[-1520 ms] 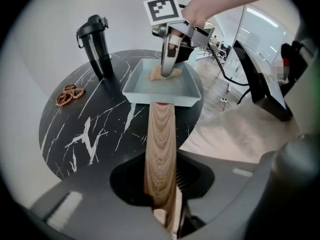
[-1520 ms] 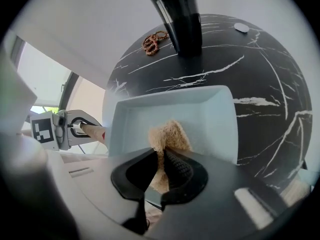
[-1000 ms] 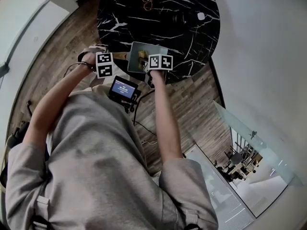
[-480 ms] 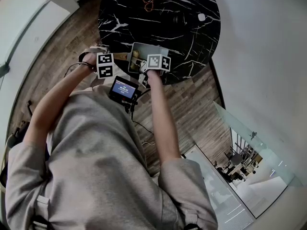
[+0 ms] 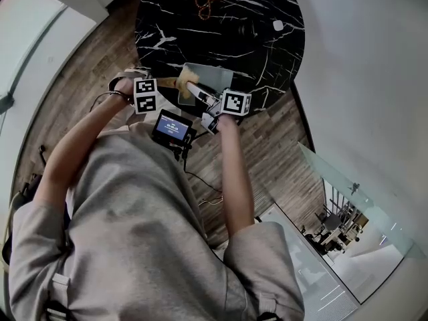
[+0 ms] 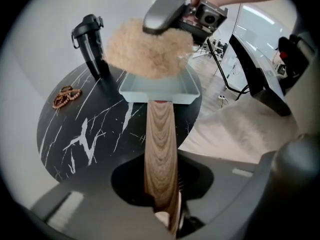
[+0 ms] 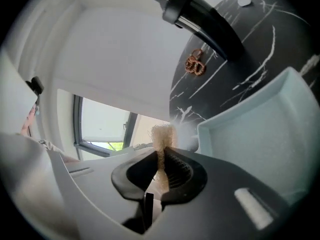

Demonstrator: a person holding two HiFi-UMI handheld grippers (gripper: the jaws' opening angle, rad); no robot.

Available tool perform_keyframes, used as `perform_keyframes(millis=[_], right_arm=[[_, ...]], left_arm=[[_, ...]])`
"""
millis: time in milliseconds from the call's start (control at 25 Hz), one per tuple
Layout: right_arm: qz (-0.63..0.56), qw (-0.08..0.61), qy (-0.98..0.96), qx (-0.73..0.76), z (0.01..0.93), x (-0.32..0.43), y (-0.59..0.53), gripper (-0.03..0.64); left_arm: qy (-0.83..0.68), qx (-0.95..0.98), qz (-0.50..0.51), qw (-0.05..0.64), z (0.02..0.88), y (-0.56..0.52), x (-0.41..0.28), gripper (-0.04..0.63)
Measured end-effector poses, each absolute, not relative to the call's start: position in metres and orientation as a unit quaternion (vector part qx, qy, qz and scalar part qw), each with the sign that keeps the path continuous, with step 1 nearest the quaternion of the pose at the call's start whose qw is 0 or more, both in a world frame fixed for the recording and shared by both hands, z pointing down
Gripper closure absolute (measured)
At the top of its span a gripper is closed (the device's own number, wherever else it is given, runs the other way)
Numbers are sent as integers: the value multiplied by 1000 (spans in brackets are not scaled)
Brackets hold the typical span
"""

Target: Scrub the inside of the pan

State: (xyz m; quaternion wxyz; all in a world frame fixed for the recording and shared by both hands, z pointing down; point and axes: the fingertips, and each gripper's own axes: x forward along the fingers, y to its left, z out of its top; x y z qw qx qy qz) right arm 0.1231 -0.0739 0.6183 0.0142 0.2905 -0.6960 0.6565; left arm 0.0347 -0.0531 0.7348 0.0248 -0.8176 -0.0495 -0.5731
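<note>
Left gripper clamps the wooden handle; the pan lies at 12 o'clock. Right gripper pinches the scrubber, pan at 3 o'clock.

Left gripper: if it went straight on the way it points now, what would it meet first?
Shut on the wooden handle, the left gripper points along it; first in line is the pale blue pan at the handle's far end.

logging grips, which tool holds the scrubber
The right tool, pinching the tan fibrous scrubber; the left tool grips the wooden handle of the pale blue pan.
</note>
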Motion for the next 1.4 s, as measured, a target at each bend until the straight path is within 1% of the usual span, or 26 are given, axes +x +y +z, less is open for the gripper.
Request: perform_keyframes(millis=[80,120,360,440,520,760,960,1120,1200,1320,1400], right_arm=[[633,24,-709,310,615,137,-77,574],[622,45,-708,332,622,149,-77,574],[569,233,-628,477,681,237,-64,574],[560,280,-599,500,693,254,-62,574],[548,307,-578,521,700,266,-64,574],[538,331,-551,545,705,275,-74,574],[524,340,-534,570,690,285,-67,574],[477,399,-507,596,693,299,-65,572],[465,412,-500,603,701,298,-70,572],[468,400,-503,607,706,289,-81,572],[489,372,-514,599,709,279,-86,571]], left_arm=[[-50,-818,-573,26,734,-53,34,523],[-50,-818,-573,26,734,-53,34,523],[-50,-817,-574,27,735,-53,35,523],[-49,-817,-574,28,735,-54,35,525],[-49,-816,-575,33,735,-53,35,526],[-49,-813,-579,42,737,-53,33,529],[-48,-813,-579,46,737,-52,33,531],[-45,-815,-575,49,737,-54,34,531],[-42,-817,-573,51,737,-54,35,531],[-43,-817,-573,56,737,-52,35,532],[-43,-817,-572,59,738,-52,35,532]])
